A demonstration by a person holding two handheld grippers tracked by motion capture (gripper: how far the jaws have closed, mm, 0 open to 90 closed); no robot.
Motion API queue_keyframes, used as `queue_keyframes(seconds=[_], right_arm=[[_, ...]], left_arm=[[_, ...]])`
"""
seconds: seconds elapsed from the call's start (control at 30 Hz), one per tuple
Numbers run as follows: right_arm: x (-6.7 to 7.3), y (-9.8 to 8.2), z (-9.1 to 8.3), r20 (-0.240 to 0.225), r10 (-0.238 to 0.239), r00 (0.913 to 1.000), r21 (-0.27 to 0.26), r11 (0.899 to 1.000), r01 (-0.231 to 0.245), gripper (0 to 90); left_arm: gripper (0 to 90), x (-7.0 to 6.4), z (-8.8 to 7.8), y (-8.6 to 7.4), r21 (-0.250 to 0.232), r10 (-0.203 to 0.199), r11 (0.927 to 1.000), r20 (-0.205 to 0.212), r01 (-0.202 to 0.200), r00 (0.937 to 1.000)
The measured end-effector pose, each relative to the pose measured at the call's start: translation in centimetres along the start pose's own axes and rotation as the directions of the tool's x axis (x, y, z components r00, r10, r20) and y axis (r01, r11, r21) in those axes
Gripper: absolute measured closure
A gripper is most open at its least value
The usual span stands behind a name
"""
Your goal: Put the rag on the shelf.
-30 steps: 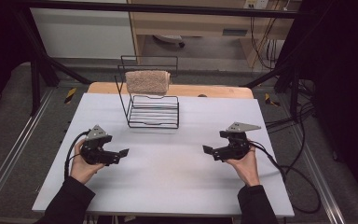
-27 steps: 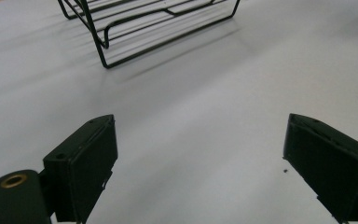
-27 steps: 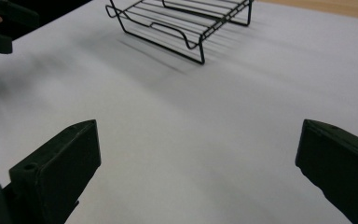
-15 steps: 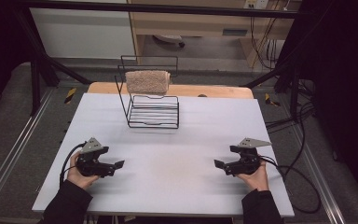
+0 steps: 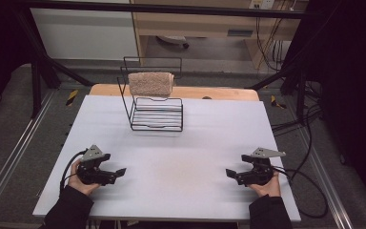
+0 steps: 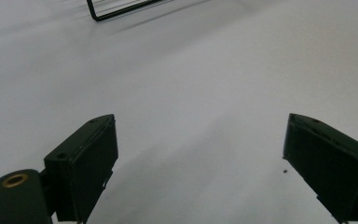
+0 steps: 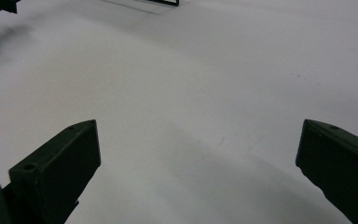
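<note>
High view shows your left gripper (image 5: 119,171) and right gripper (image 5: 229,173) resting low near the table's (image 5: 209,124) near edge, each with its jaws spread wide and nothing between them, pointed inward toward each other. That looks like a neutral parked pose, well apart from the work. The folded beige towel (image 5: 150,83) hangs over the top bar of the black wire rack (image 5: 156,114), which stands near the far edge, left of centre; draped there, it is lifted clear of the surface and easy to take from above. Between your grippers and the rack lies bare white tabletop, so you have plenty of room to advance. Mind the near edge right beneath your wrists.
</note>
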State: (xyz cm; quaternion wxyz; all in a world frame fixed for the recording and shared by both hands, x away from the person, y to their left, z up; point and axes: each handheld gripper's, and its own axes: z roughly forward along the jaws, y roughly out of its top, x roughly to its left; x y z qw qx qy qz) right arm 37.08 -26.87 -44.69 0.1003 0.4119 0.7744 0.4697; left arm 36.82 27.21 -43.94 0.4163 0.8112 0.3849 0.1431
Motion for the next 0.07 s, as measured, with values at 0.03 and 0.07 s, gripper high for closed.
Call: queue_keyframes(seconds=[0.03, 0.07], right_arm=[[-0.01, -0.01, 0.02, 0.001, -0.004, 1.0, 0.0, 1.0, 0.004, 0.5], [0.02, -0.02, 0.01, 0.001, -0.002, 1.0, 0.005, 1.0, 0.002, 0.4]], left_arm=[[10.0, 0.0, 0.0, -0.02, 0.0, -0.001, 1.0, -0.002, 0.001, 1.0], [10.0, 0.02, 0.01, -0.03, 0.0, -0.001, 1.0, -0.001, 0.001, 1.0]])
